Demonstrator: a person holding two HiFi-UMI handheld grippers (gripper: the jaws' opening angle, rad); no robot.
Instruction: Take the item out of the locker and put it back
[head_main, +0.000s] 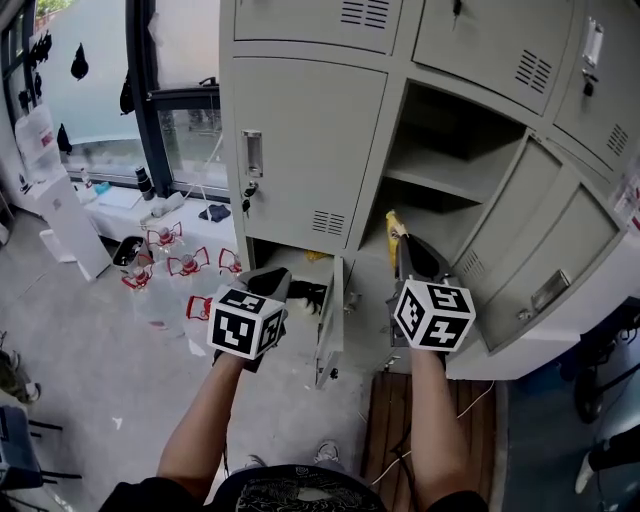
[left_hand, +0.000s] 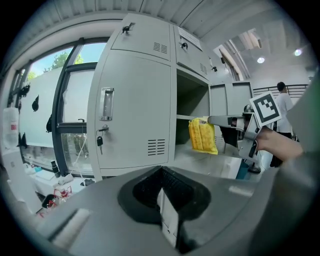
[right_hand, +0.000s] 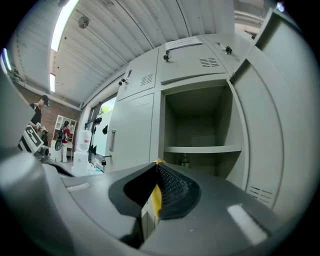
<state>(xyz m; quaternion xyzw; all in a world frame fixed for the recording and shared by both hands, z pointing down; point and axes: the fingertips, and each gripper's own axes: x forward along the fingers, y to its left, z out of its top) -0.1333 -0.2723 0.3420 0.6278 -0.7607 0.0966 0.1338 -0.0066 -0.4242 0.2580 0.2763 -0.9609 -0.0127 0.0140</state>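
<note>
Right gripper view: hand-held gripper (right_hand: 156, 167) pinches yellow packet (right_hand: 156, 199).

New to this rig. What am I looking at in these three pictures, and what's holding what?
There's no robot here. A person holds a two-jaw gripper in each hand, and the marker cubes are part of those grippers. The head view looks down from the person's head at the left gripper and the right gripper in front of a grey locker. Each of the other two views rides on one gripper and looks along its jaws. The right gripper is shut on a yellow packet at the mouth of the open compartment. The left gripper is shut and empty.
</note>
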